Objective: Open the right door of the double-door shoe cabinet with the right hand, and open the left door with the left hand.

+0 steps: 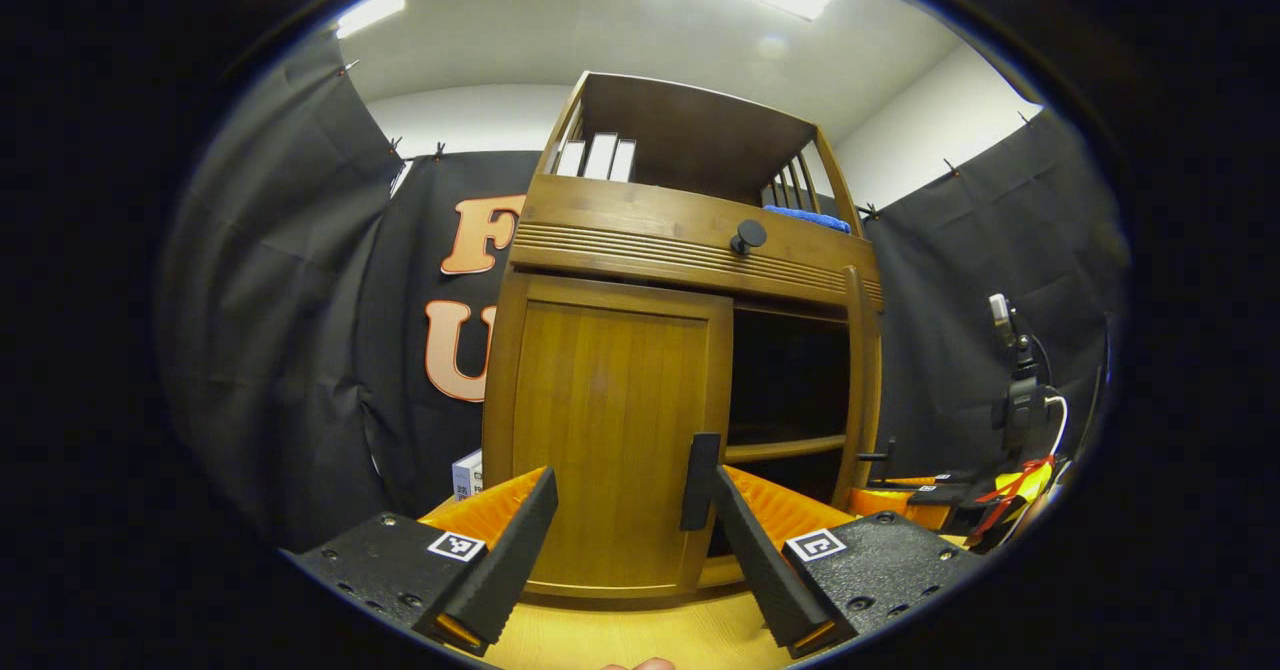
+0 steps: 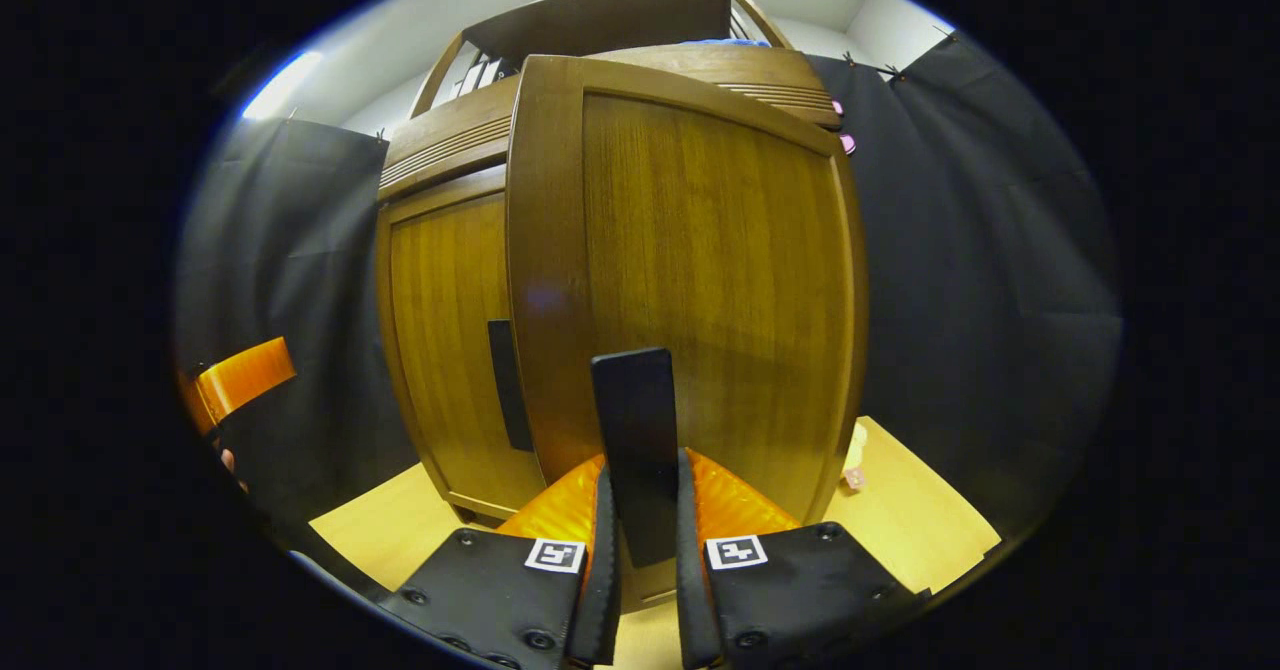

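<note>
The wooden shoe cabinet (image 1: 640, 220) stands right in front. Its left door (image 1: 600, 430) is closed, with a dark upright handle (image 1: 701, 480) on its right edge. My left gripper (image 1: 633, 480) is open in front of this door, and the handle sits just inside the right fingertip, apart from the left one. The right door (image 2: 700, 270) is swung out toward me. My right gripper (image 2: 645, 480) is shut on its dark handle (image 2: 632, 420). In the left gripper view that door (image 1: 863, 380) shows edge-on, with the dark inside and a shelf (image 1: 785, 447) behind it.
Above the doors are a drawer with a round knob (image 1: 748, 237), books (image 1: 597, 158) and a blue cloth (image 1: 805, 217). A camera stand with cables (image 1: 1020, 400) is at the right, and a white box (image 1: 467, 475) by the cabinet's left foot. The floor (image 2: 920, 520) is light wood.
</note>
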Tool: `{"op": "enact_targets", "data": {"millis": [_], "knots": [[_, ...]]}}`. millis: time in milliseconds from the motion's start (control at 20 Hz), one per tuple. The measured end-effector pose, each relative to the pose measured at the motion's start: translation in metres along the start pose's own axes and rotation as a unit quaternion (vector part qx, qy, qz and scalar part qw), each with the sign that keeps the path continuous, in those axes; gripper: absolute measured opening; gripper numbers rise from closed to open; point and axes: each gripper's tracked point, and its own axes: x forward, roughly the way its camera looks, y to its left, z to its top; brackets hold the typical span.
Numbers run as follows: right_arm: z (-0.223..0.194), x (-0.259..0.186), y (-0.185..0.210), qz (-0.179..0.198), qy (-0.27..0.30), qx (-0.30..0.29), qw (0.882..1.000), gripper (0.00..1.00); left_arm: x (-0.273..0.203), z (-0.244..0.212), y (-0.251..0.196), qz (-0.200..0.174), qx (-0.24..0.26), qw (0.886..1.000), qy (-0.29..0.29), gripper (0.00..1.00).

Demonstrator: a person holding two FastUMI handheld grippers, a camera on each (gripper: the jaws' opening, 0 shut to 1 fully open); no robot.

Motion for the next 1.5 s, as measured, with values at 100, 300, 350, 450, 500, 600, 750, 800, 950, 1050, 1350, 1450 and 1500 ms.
{"op": "enact_targets", "data": {"millis": [100, 300, 350, 450, 500, 600, 750, 800, 950, 1050, 1350, 1450, 1500], "knots": [[0.0, -0.011, -0.009, -0.008, -0.003, 0.002, 1.0, 0.31, 0.001, -0.002, 0.001, 0.002, -0.001, 1.0, 0.0, 0.94], [0.005, -0.032, -0.027, -0.019, -0.023, 0.01, 1.0, 0.31, 0.004, -0.003, 0.003, 0.005, -0.003, 1.0, -0.002, 0.92], [0.006, -0.036, -0.032, -0.021, -0.026, 0.016, 0.999, 0.35, 0.006, -0.002, 0.002, 0.003, -0.003, 1.0, -0.002, 0.92], [0.005, -0.044, -0.041, -0.027, -0.028, 0.015, 0.999, 0.3, 0.007, -0.003, 0.001, -0.001, -0.002, 1.0, -0.004, 0.92], [0.005, -0.047, -0.044, -0.032, -0.028, 0.009, 0.999, 0.34, 0.007, -0.004, -0.001, -0.003, -0.001, 1.0, -0.003, 0.92], [-0.004, -0.056, -0.055, -0.047, -0.025, -0.006, 0.999, 0.34, 0.01, -0.002, -0.005, -0.01, -0.002, 1.0, -0.003, 0.94], [-0.01, -0.071, -0.076, -0.079, -0.022, -0.007, 0.997, 0.25, 0.011, -0.002, -0.009, -0.015, -0.001, 1.0, -0.004, 0.94], [-0.011, -0.078, -0.083, -0.091, -0.023, -0.001, 0.996, 0.26, 0.012, -0.002, -0.01, -0.017, 0.0, 1.0, -0.004, 0.94], [-0.014, -0.098, -0.112, -0.125, -0.026, 0.015, 0.992, 0.34, 0.015, -0.002, -0.016, -0.025, 0.0, 1.0, -0.003, 0.94], [-0.018, -0.107, -0.135, -0.15, -0.028, 0.018, 0.988, 0.32, 0.014, -0.002, -0.021, -0.031, -0.001, 1.0, -0.003, 0.94], [-0.018, -0.117, -0.156, -0.158, -0.021, 0.007, 0.987, 0.32, 0.011, -0.003, -0.034, -0.047, -0.002, 0.999, -0.001, 0.94], [-0.02, -0.121, -0.164, -0.149, -0.017, 0.008, 0.989, 0.19, 0.009, -0.001, -0.033, -0.046, -0.001, 0.999, -0.002, 0.94], [-0.02, -0.121, -0.167, -0.142, -0.016, 0.007, 0.99, 0.06, 0.008, -0.001, -0.032, -0.045, 0.0, 0.999, -0.003, 0.92]]}}
